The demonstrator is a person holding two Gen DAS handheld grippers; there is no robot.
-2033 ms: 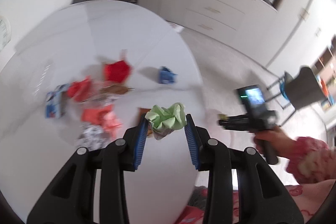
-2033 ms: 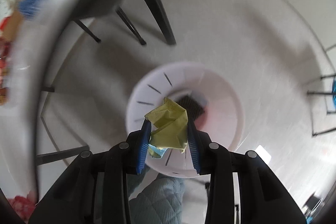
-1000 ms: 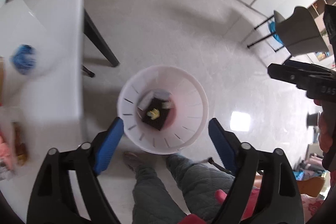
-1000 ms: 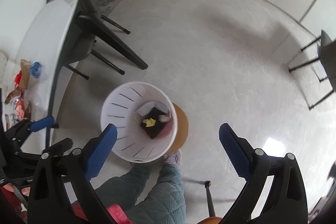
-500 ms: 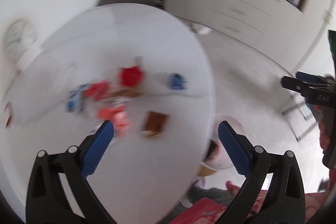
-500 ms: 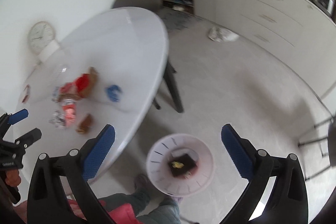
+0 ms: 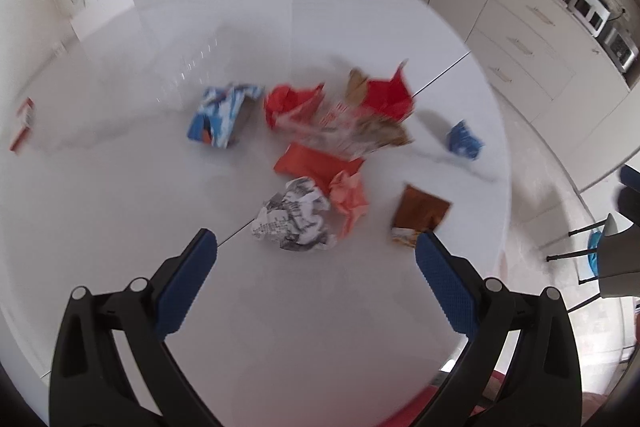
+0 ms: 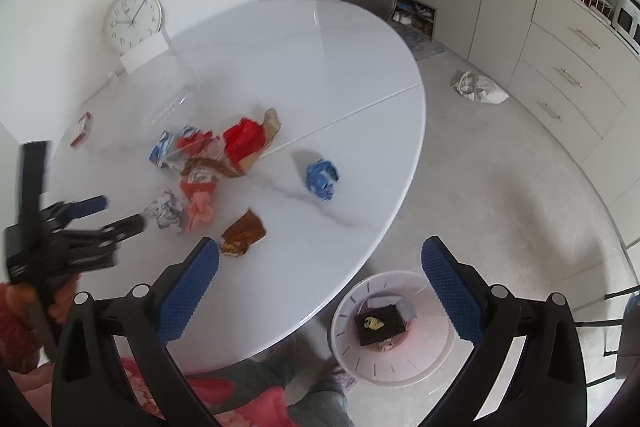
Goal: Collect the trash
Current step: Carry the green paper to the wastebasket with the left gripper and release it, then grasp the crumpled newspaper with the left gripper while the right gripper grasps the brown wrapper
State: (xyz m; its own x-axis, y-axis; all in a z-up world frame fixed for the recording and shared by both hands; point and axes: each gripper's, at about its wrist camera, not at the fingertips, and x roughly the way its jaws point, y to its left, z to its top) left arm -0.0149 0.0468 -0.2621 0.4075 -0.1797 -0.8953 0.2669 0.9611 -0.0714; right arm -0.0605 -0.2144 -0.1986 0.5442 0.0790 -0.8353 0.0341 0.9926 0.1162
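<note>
Both grippers hang over the white table (image 7: 120,187), and both are empty: the left gripper (image 7: 316,259) is spread wide with nothing between its blue pads, the right gripper (image 8: 320,267) just as wide. The trash sits in a loose heap mid-table: a crumpled newsprint ball (image 7: 294,215) nearest the left gripper, a pink paper wad (image 7: 350,199) touching it, a brown wrapper (image 7: 418,215) just beside, red paper (image 7: 390,95) and a blue-and-white packet (image 7: 222,115) farther back. A blue crumpled scrap (image 8: 322,179) lies apart near the table's edge. The white trash bin (image 8: 396,327) stands on the floor beside the table.
</note>
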